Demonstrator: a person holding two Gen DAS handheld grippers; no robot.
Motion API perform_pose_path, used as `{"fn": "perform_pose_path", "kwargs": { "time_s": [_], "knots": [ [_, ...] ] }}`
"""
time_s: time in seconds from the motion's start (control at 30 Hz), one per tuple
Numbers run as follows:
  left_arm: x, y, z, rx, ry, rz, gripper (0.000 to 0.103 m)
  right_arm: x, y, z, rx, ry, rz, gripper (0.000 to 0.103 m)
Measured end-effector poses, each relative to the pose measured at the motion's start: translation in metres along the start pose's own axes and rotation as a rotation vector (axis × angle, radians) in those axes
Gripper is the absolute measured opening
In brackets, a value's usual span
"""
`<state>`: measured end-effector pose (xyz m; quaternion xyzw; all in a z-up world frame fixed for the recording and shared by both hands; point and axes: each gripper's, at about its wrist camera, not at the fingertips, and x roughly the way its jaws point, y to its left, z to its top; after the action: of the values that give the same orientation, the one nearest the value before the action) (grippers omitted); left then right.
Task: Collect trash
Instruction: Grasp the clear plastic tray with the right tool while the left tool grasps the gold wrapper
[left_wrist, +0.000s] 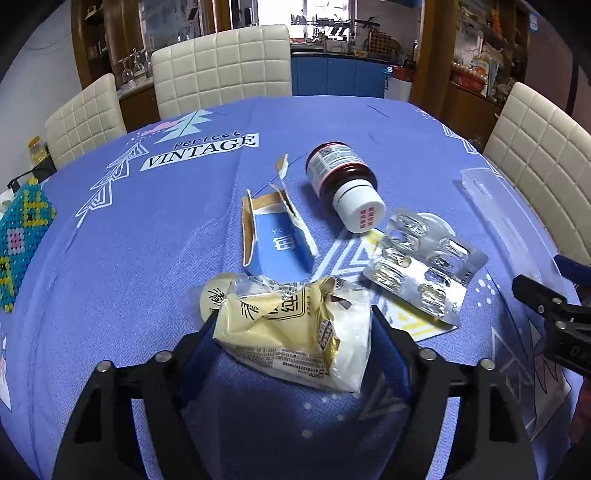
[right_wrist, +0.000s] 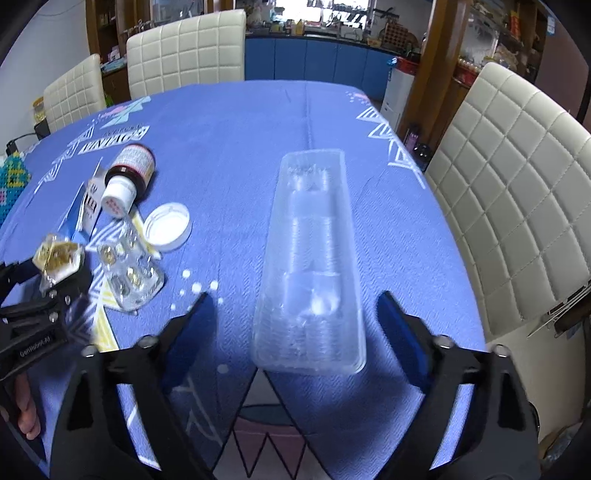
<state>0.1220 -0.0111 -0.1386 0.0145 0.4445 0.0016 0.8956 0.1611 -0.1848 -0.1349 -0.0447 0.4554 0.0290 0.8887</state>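
— Yellow snack wrapper (left_wrist: 295, 332): where does it sit?
— Low in the left wrist frame, on the blue tablecloth (left_wrist: 147, 229), pinched between the left gripper's (left_wrist: 293, 328) blue pads.
— And the right gripper (right_wrist: 295, 306)?
— Its jaws stand spread around the clear plastic tray (right_wrist: 310, 266), pads apart from its walls. Pill bottle (left_wrist: 341, 182), blister pack (left_wrist: 424, 266) and torn carton (left_wrist: 275, 240) lie beyond the wrapper.

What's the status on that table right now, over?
Left gripper closed on the yellow snack wrapper. Right gripper open, straddling the clear plastic tray, not touching. Bottle and blister pack still on table. Nothing blocking.
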Motion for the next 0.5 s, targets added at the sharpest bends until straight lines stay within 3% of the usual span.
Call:
{"fn": "perform_pose_path", "kwargs": {
  "time_s": [0.07,0.27,0.5],
  "knots": [
    [-0.001,-0.002,-0.001,-0.001,0.001,0.000,0.064,0.001,0.001,-0.004,-0.010,0.016,0.008,0.055],
    [-0.011,-0.003,-0.006,-0.012,0.001,-0.001,0.048,-0.012,0.001,-0.011,-0.025,-0.012,0.016,0.053],
    [-0.036,-0.023,-0.018,0.012,-0.021,-0.007,0.044,-0.038,-0.009,-0.022,-0.021,-0.050,0.045,0.053]
  ]
}}
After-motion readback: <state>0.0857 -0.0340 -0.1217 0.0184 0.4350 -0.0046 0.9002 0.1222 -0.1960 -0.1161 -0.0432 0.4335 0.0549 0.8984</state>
